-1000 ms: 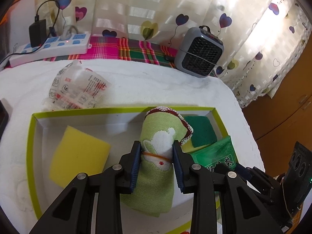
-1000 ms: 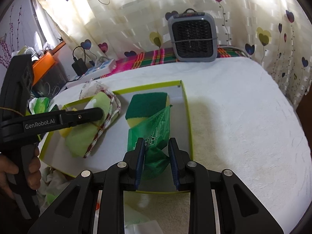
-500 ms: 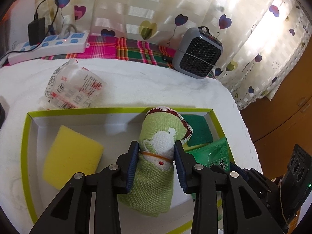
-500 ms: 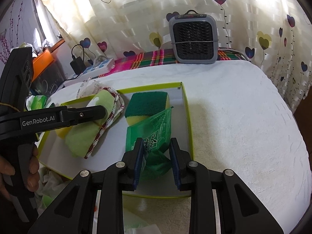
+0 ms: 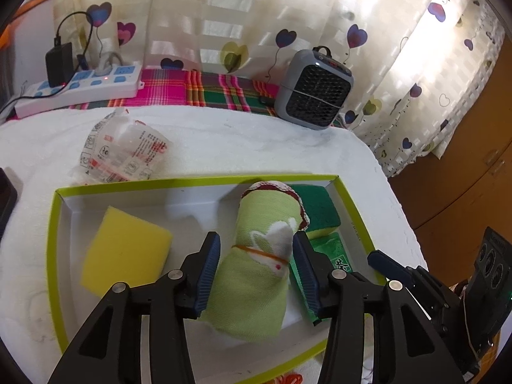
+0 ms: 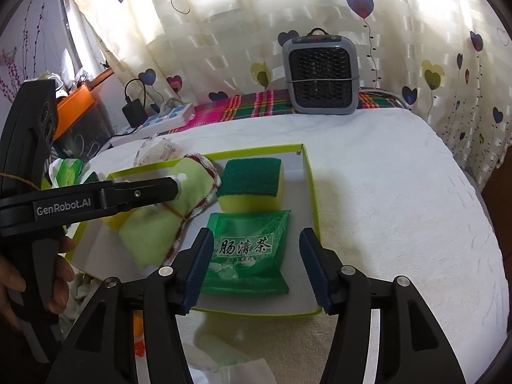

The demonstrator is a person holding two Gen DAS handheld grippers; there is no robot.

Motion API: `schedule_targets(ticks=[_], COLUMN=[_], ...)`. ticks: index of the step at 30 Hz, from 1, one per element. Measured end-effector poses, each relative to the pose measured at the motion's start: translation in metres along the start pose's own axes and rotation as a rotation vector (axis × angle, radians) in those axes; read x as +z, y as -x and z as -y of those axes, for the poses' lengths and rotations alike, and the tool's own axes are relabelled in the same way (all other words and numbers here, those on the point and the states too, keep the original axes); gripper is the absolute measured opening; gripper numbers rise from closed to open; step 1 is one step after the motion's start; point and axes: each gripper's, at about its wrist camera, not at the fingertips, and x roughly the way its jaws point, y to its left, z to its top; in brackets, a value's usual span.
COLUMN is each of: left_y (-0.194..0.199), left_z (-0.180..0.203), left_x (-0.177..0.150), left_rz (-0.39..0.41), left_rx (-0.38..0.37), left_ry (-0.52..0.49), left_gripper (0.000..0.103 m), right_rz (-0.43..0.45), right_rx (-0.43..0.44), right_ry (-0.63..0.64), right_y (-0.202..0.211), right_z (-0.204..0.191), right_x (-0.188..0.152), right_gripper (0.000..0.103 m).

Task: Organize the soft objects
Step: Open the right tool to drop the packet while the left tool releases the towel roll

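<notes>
White bedding; rolled towel (image 5: 256, 256) lengthwise between tongs (image 5: 256, 270).

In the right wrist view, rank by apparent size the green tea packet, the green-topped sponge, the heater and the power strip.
1. green tea packet
2. green-topped sponge and heater: similar, and the heater stands farther back, so unranked
3. power strip, farthest away

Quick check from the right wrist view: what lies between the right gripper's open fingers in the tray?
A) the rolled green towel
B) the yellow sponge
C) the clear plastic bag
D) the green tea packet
D: the right gripper stands open with the green tea packet lying flat on the tray floor between its fingers, touching neither; the rolled green towel sits further left, at the left gripper.
</notes>
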Motion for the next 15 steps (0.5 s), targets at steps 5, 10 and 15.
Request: schedule_targets(ticks=[5,10,15], left_y=[0.012,0.026,0.039], left_z=[0.001,-0.002,-0.003], left_x=[-0.005,-0.011,-0.02], left_rz=[0.015,0.031,0.048], left_rx=[0.011,0.021,0.023], left_ry=[-0.023,-0.038,-0.037], left_gripper=[0.051,0.051,0.051], right_rz=[0.006,0.017,0.025], right_rx=[0.0,0.008,0.01], right_ry=[-0.009,-0.009,-0.009], right_y=[0.006,0.014,0.022], right_z=[0.001,0.0,0.0], right_x=[-0.002,-0.007,-0.012], right_gripper=[0.057,0.057,0.057])
